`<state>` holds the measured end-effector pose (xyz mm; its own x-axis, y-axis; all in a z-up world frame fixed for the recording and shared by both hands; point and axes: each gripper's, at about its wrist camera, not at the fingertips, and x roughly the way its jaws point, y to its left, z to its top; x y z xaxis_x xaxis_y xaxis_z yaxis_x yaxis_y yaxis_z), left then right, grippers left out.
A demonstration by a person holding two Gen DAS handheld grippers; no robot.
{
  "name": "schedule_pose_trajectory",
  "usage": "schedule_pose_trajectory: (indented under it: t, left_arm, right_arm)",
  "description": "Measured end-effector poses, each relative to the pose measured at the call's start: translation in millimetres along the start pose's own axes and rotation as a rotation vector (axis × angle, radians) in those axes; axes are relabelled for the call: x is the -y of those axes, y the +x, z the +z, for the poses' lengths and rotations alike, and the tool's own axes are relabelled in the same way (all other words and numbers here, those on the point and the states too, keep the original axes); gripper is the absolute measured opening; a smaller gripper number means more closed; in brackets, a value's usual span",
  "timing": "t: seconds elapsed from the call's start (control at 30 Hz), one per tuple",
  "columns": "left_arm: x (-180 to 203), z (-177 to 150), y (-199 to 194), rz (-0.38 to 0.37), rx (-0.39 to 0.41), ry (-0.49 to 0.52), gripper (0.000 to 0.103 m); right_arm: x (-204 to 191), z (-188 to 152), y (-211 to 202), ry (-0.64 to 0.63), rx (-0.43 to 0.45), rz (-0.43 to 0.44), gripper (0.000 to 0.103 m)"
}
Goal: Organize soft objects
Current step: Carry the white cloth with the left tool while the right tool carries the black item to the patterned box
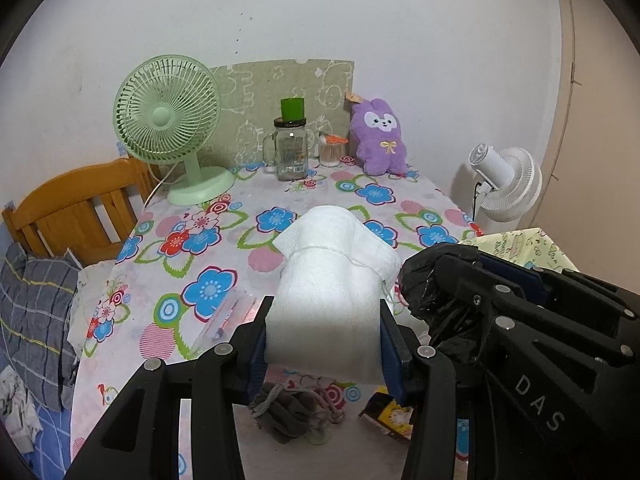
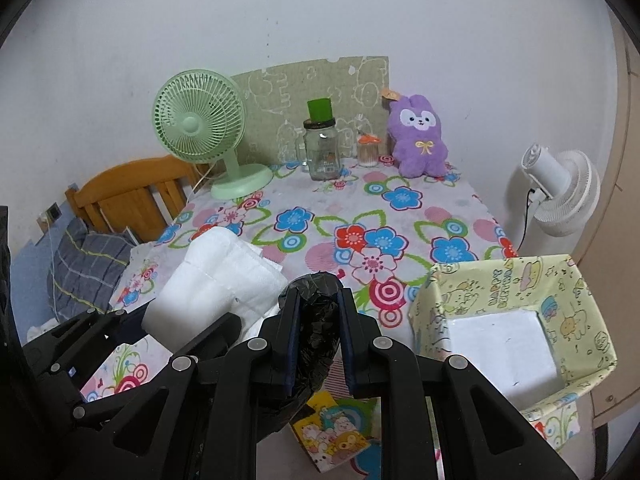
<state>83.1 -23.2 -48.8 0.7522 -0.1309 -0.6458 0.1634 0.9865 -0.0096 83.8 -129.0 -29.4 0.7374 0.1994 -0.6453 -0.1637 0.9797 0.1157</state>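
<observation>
Both grippers grasp loads: left gripper (image 1: 324,344) clamps white padding (image 1: 332,280), right gripper (image 2: 318,344) a crumpled black bag (image 2: 316,320), its lower end hidden.

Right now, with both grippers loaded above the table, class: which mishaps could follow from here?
1. The white cloth bundle bulges well beyond the left gripper; it may sag or slip out.
2. The crumpled black plastic bag in the right gripper is slick and could slide free.
3. The grippers sit close together and might collide heading for the yellow box.
</observation>
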Motion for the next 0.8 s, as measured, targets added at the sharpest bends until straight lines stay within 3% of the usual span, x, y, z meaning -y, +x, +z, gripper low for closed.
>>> schedule_pose_trajectory:
  t: [0.8]
  left_arm:
    - [71.8,13.4,5.0,-0.030,0.028,0.061,0.048]
  right_arm:
    - [67.0,2.1,-25.4,0.024,0.047,-0.046,0.021]
